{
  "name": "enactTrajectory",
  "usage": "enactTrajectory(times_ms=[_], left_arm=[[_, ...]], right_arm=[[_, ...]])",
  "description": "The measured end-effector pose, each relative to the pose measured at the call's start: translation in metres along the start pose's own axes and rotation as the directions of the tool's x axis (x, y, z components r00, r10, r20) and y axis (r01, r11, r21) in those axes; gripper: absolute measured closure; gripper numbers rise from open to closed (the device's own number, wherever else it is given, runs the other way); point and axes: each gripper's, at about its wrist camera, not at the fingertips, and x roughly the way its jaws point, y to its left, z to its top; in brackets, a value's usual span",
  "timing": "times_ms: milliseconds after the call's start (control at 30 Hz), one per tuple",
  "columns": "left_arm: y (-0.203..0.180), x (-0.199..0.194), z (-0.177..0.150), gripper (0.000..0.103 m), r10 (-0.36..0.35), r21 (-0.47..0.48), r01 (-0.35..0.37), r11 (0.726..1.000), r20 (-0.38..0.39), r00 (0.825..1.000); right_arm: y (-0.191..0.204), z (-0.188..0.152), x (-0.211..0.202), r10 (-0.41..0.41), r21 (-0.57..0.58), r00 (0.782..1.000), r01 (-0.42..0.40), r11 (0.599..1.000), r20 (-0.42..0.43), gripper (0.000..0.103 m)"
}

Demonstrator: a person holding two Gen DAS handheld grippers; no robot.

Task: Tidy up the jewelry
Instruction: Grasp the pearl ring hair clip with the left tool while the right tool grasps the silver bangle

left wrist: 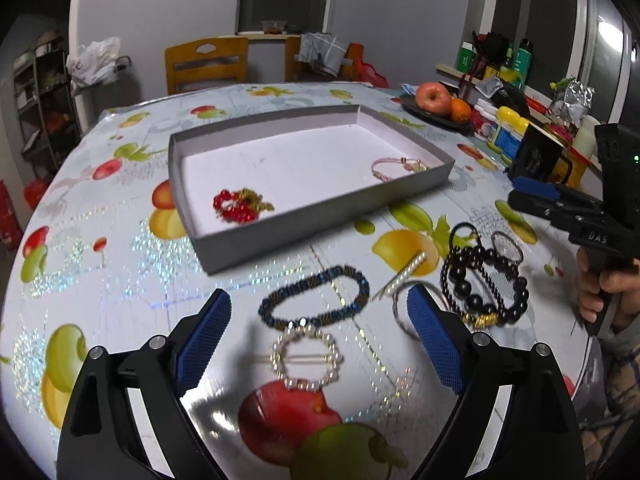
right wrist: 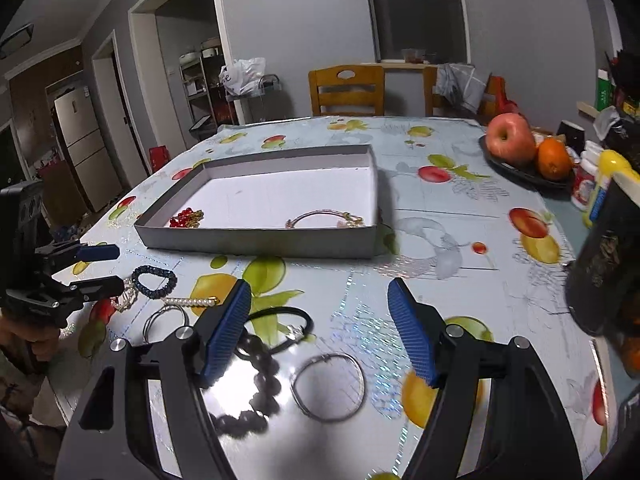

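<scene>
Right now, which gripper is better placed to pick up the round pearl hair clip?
Left. The left gripper is open with the round pearl hair clip between its fingers; the right gripper hovers over other pieces.
</scene>
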Motion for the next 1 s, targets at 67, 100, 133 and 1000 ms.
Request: enactTrajectory(times_ms=[67,100,133,1000], left_arm=[[0.002,0.000,-0.005,0.013,0.000,-0.009,0.000,1.000,-0.011,1.000],[0.003,-0.001,-0.008,0.013,-0.001,-0.012,0.001,1.000,-0.016,1.000],[0.003,-0.001,-0.009,0.013,-0.002,-0.015,0.001,1.000,-0.020,1.000],[0.009,-0.003,-0.020,0.013,-0.011,-0.036,0.009,0.999,-0.050,0.999]], right_arm=[[-0.002,-0.004,-0.003,-0.022,-0.009,1.000,0.022,1.000,-0.012,0.028],[-0.003,-0.007,-0.003,-0.031,-0.010,0.999,0.030,0.999,-0.024,0.028],[-0.004,-0.009,-0.004,-0.036,-0.010,0.999,0.035,0.999,-0.036,0.028],[0.007,-0.031,0.023,-0.037,-0.124,0.965,0.005,0.992,-0.260,0.052]])
